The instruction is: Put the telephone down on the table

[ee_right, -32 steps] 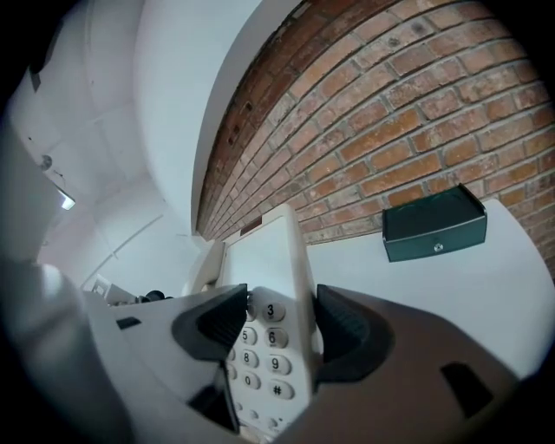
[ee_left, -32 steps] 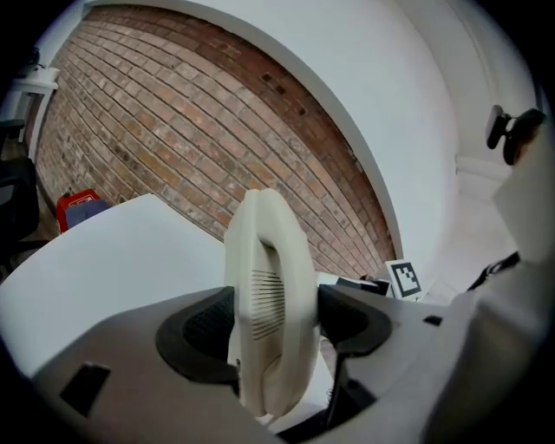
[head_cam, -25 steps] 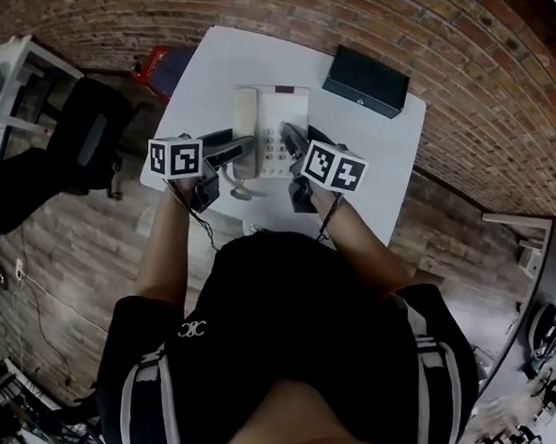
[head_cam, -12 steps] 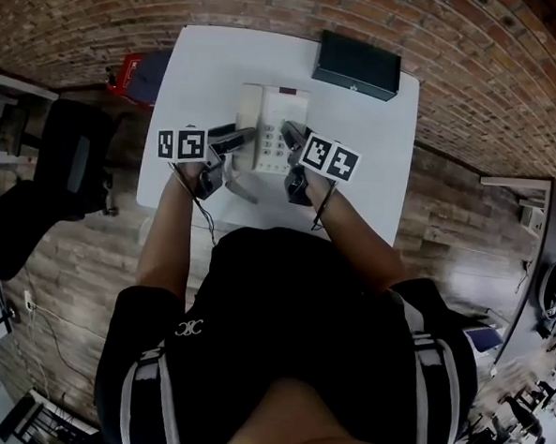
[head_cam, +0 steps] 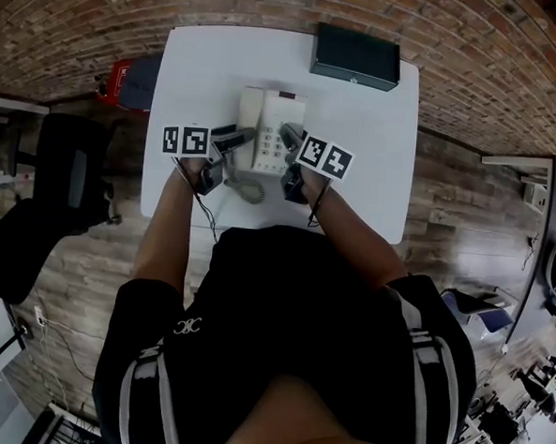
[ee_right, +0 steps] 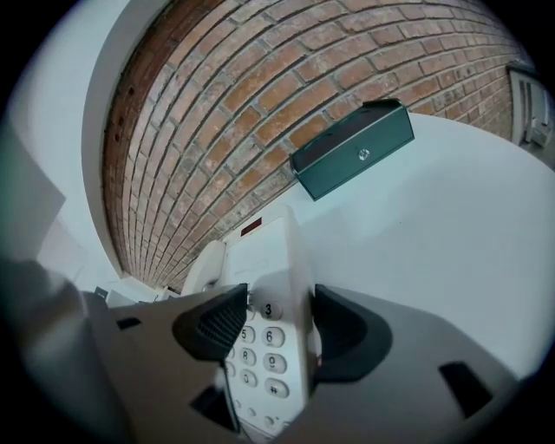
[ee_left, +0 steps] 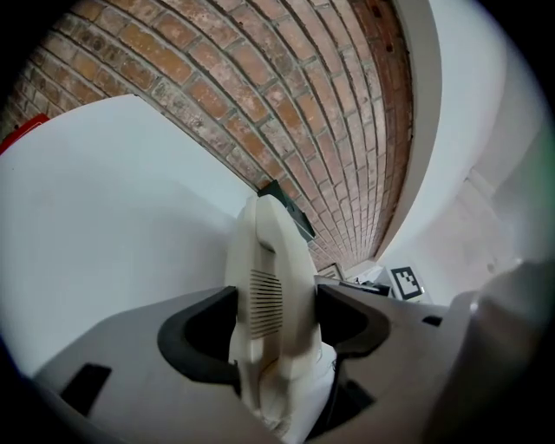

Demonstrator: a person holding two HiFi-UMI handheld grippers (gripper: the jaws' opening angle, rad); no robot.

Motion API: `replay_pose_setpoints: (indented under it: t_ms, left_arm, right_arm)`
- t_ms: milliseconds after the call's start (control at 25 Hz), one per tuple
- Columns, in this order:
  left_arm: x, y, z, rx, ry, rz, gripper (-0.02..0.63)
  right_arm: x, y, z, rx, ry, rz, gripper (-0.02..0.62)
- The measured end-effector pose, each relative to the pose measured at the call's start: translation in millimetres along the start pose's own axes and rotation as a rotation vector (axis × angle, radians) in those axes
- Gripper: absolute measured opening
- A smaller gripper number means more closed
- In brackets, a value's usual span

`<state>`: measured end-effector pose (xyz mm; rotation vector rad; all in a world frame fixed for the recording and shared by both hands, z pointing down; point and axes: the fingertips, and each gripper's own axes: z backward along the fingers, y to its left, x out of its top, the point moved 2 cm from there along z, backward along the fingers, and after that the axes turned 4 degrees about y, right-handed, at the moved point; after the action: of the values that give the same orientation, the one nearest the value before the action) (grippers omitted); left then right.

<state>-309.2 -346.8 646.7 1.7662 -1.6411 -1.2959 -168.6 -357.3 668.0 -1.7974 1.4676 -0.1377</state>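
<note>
Telephone [head_cam: 277, 113] at middle of white surface [head_cam: 358, 146], handset [ee_left: 264, 260] clamped between fingers of left gripper [ee_left: 276, 316], keypad side clamped between fingers of right gripper [ee_right: 277, 325], dark box [head_cam: 356, 57] beyond.

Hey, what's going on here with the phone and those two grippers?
A person holds a two-jaw gripper in each hand over a white table. Both are clamped on a white telephone: the left gripper grips its handset side, and the right gripper grips across the keypad. A dark box sits at the table's far edge. Whether the telephone already rests on the table cannot be told.
</note>
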Motion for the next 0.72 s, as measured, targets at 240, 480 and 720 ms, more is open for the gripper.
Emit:
replay_pose_setpoints:
  t_ms: [240, 480, 720]
  left_arm:
    - [-11, 16, -6, 0.003, 0.050, 0.021, 0.290]
    - [-16, 21, -11, 0.021, 0.069, -0.002, 0.289]
    - [-18, 23, -11, -0.006, 0.001, 0.036, 0.305]
  right_arm:
    - [-11, -7, -11, -0.029, 0.010, 0.033, 0.222]
    - [-12, -12, -15, -0.005, -0.007, 0.050, 0.224]
    - [-13, -14, -14, 0.037, -0.010, 0.049, 0.224]
